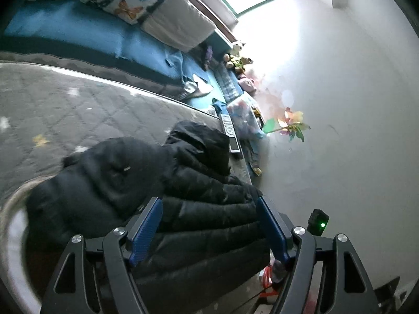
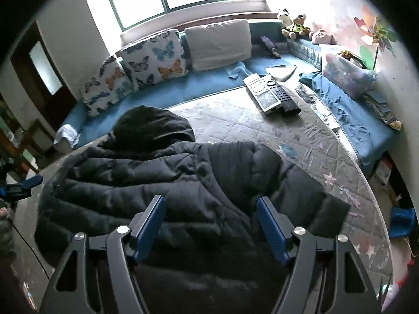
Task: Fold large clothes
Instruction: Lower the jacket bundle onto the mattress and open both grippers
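A black quilted puffer jacket (image 2: 162, 172) with a hood (image 2: 152, 125) lies bunched on a round grey quilted table (image 2: 262, 130). It also shows in the left wrist view (image 1: 183, 196), hood (image 1: 201, 138) toward the far side. My right gripper (image 2: 210, 204) is open, hovering just above the jacket's near part with nothing between its blue pads. My left gripper (image 1: 208, 204) is open above the jacket's edge, empty. The other gripper's blue tip (image 2: 31, 181) shows at the left edge of the right wrist view.
Two remote controls (image 2: 272, 94) lie on the table's far side, also in the left wrist view (image 1: 231, 133). A blue bench (image 2: 183, 86) with butterfly cushions (image 2: 154, 60), a grey cushion (image 2: 220, 43) and soft toys (image 2: 296, 24) curves behind. A paper pinwheel (image 1: 290, 125) stands by the wall.
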`<act>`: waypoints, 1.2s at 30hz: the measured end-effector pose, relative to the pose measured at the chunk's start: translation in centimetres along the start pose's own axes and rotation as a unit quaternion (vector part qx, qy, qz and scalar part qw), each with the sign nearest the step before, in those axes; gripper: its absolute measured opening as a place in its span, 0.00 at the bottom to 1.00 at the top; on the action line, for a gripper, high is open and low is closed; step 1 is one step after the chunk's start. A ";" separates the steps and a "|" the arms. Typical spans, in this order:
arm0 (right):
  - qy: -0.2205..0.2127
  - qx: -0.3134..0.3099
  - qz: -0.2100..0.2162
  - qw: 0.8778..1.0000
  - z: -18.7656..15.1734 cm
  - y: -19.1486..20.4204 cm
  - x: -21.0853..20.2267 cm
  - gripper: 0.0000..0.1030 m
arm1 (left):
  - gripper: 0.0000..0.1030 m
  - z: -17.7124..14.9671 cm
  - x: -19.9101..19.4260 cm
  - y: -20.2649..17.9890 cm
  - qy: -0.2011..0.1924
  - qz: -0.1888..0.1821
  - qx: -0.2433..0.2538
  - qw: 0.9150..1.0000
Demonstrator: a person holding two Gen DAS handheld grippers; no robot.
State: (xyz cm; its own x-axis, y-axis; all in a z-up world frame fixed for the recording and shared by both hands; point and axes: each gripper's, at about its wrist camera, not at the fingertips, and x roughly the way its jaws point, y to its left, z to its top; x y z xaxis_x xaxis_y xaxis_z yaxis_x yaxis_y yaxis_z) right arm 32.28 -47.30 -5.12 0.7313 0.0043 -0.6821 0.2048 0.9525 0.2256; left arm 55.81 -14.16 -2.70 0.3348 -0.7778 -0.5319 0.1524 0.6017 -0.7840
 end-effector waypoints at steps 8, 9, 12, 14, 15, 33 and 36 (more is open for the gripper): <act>0.048 0.007 -0.037 0.998 -0.6 -1.4 4.1 0.77 | 0.60 1.8 7.7 6.4 0.034 0.033 -0.080 0.996; 0.053 0.010 -0.034 0.998 -0.6 -1.6 4.3 0.77 | 0.57 1.8 8.2 7.2 0.036 0.035 -0.090 0.995; 0.044 0.006 -0.035 0.998 -0.5 -1.5 3.0 0.77 | 0.57 1.6 7.3 7.1 0.030 0.020 -0.092 0.995; 0.026 -0.007 -0.037 0.999 -0.8 -0.9 1.1 0.77 | 0.58 1.2 6.0 6.0 0.028 0.023 -0.066 0.997; 0.020 -0.010 -0.035 0.999 -1.0 -0.7 0.2 0.77 | 0.58 0.8 4.9 5.2 0.023 0.033 -0.050 0.998; 0.066 -0.082 -0.061 0.993 -9.0 2.5 -2.1 0.78 | 0.68 -10.4 -1.2 5.7 0.011 0.102 0.012 0.995; 0.043 -0.083 -0.060 0.994 -8.8 2.6 -4.1 0.78 | 0.68 -10.9 -2.8 5.4 0.002 0.099 0.010 0.995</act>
State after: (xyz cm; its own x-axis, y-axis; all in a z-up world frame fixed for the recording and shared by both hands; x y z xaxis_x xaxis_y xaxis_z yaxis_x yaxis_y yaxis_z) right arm 24.09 -42.20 -7.92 0.6478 -0.0930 -0.7561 0.1714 0.9849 0.0257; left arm 45.58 -10.73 -8.91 0.3567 -0.6447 -0.6761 0.1031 0.7464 -0.6574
